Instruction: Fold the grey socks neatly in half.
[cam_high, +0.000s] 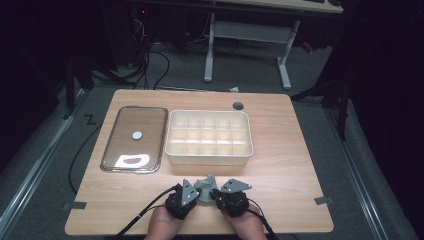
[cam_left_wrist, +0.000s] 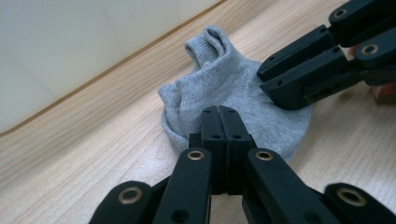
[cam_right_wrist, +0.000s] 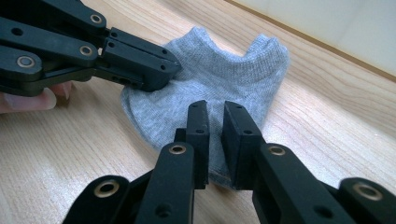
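Item: one grey ankle sock, bunched on the wooden counter near its front edge, just in front of the white compartment tray. Your left tool is clenched, its jaws pressed together over the sock's near hem; whether fabric is truly pinched between them is hard to tell, since the jaws hide the hem. Your right tool sits on the opposite edge of the sock, its jaws narrowed to a slim gap with grey fabric in that gap, so it appears to be grasping the hem. Also present: a clear lid lying flat to the left of the tray, well apart from the sock. Status: the tray's cells look vacant and the lid is off. By my reading you are at the folding or gathering stage; placing the sock in a cell and closing the tray remain.
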